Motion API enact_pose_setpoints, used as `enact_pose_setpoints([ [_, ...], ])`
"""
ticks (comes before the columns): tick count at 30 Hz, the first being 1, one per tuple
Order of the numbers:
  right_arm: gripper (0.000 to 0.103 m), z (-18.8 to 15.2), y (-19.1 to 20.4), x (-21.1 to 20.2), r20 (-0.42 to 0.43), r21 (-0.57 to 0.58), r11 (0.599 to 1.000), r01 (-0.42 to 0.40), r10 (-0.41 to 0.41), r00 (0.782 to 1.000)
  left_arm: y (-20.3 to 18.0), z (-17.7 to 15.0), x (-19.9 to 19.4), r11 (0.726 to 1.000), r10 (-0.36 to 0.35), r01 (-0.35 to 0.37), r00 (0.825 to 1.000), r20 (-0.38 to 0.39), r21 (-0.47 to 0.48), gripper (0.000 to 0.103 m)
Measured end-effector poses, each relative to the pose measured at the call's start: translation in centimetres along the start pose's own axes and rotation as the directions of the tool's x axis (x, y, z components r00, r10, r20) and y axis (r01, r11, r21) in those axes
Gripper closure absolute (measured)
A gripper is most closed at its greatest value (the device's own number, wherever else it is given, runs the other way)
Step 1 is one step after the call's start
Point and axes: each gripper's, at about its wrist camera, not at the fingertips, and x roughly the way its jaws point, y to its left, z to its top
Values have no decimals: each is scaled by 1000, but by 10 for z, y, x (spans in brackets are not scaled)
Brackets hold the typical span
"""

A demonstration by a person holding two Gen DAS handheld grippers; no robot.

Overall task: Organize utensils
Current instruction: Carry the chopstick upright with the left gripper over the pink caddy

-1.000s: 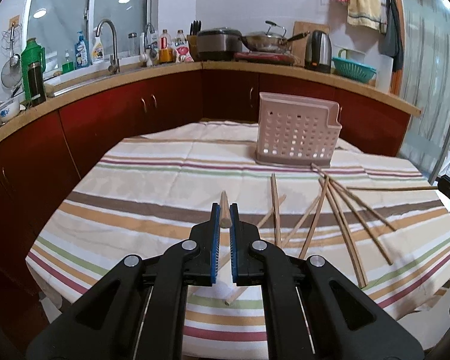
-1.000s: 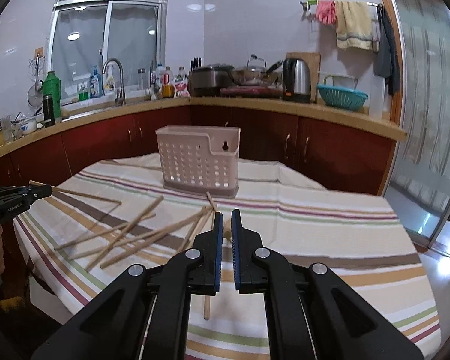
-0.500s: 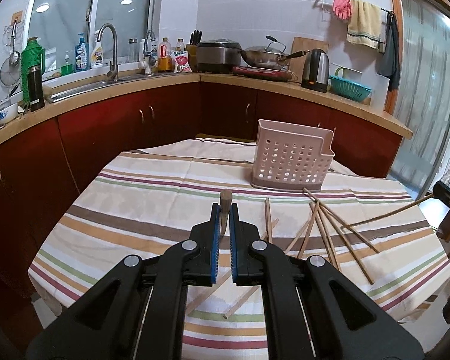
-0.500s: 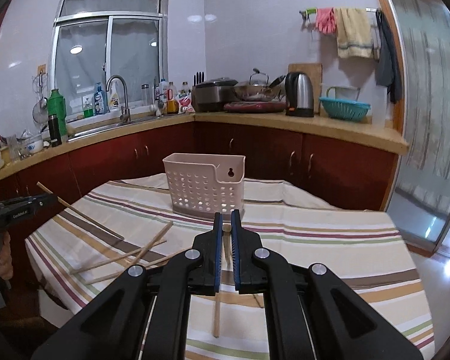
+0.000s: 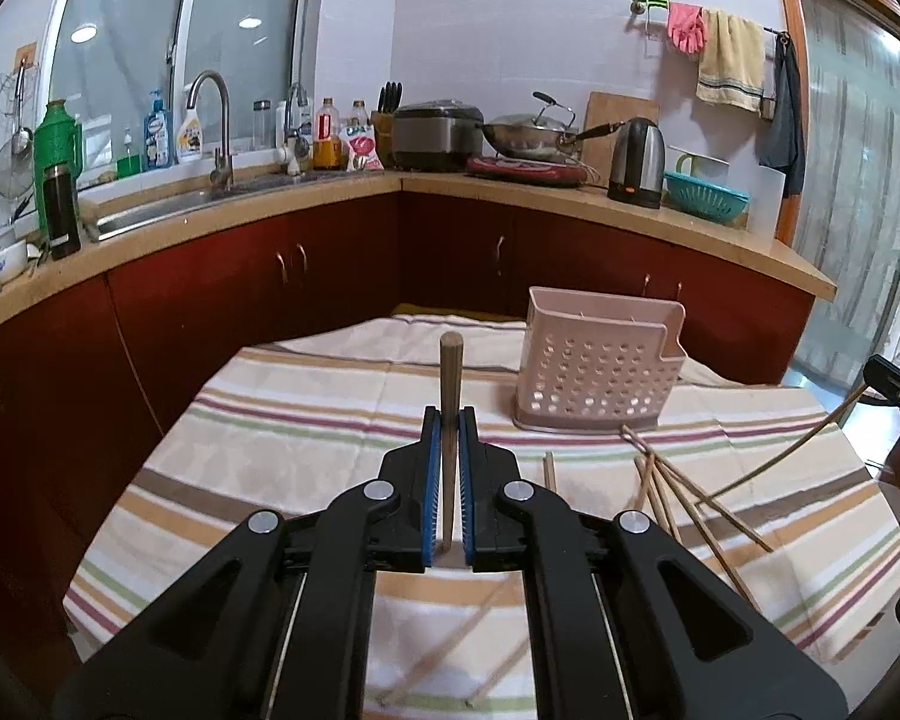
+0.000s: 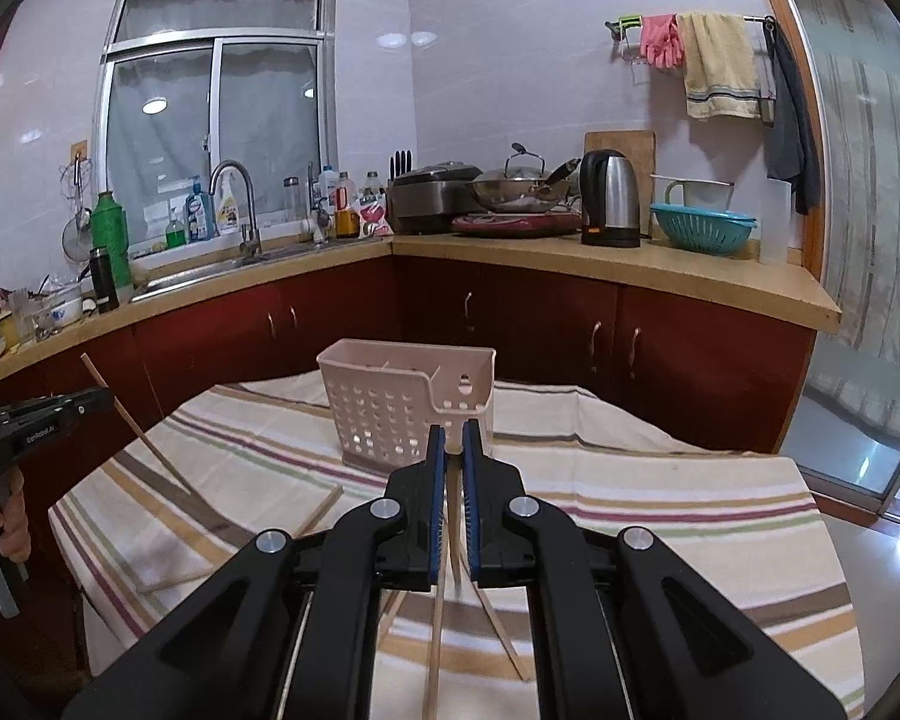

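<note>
Chopsticks [image 5: 449, 396] sit clamped in each claw [image 5: 449, 420], left and right [image 6: 453, 444]. Tip each one upright over the basket [image 5: 600, 372], mid-frame, before letting go.

Only one marking is showing as text. Small white lettering [image 6: 39, 427] is running along the black body of the left tool [image 6: 107, 397], seen at the left edge of the right wrist view; it is appearing to read "GenRobot.AI", though the characters are staying soft. The bottles [image 5: 157, 132] beside the sink on the far surface [image 5: 570, 195] are carrying printed labels, and the red packet [image 5: 360, 147] is carrying a printed front, but none of this print is resolving into readable words.
</note>
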Motion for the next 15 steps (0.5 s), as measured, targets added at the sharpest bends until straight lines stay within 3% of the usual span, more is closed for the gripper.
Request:
enact_pose_setpoints([
  [15, 97, 17, 0, 15, 72, 2, 1000, 18, -18, 997, -8, 24, 12, 1000, -22, 21, 997, 76, 10, 97],
])
